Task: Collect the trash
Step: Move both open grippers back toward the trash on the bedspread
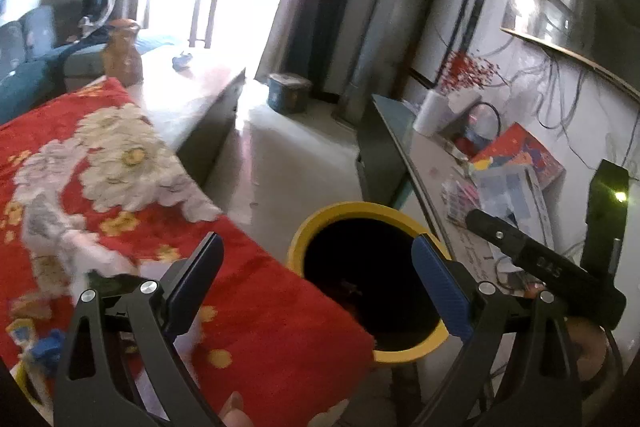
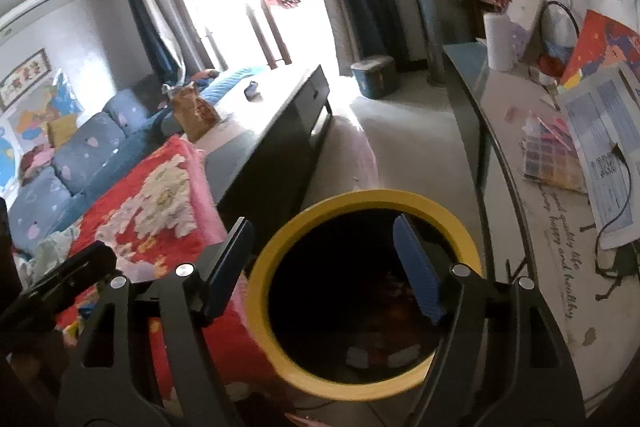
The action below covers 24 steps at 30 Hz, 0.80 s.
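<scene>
Both grippers are hovering over the yellow-rimmed bin (image 2: 366, 291), fingers spread apart and holding nothing.

The left gripper (image 1: 318, 291) is hanging above the bin's near rim, its left finger over the red floral blanket (image 1: 120, 167) that is touching the bin's left side; the right gripper (image 2: 324, 267) is sitting almost directly over the bin's mouth, and a few pale scraps, hard to make out in the dark, are lying at the bottom. The bin is standing on the floor between the blanket-covered surface and a long counter (image 2: 532, 227) crowded with papers (image 2: 600, 131), a white vase (image 2: 500, 39) and cables. A brown paper bag (image 2: 196, 115) is resting beyond the blanket, and a dark lidded tub (image 2: 372, 75) is sitting by the bright doorway.
</scene>
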Motion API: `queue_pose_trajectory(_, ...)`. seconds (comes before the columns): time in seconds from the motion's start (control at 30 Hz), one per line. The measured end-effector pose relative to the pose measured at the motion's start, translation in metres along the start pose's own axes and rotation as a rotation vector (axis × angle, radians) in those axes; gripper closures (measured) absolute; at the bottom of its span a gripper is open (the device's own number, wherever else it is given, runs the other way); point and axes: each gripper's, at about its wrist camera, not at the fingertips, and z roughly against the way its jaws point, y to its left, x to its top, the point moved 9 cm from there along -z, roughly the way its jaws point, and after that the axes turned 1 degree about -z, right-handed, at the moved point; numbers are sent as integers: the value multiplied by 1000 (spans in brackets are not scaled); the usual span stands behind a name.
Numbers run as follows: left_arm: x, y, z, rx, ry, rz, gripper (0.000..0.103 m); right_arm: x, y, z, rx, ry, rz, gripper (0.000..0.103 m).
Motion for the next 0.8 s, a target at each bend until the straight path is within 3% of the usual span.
queue_pose_trajectory(0.8,2,101,70,158,-107,139,9,-31,117,14,141,31,193,35)
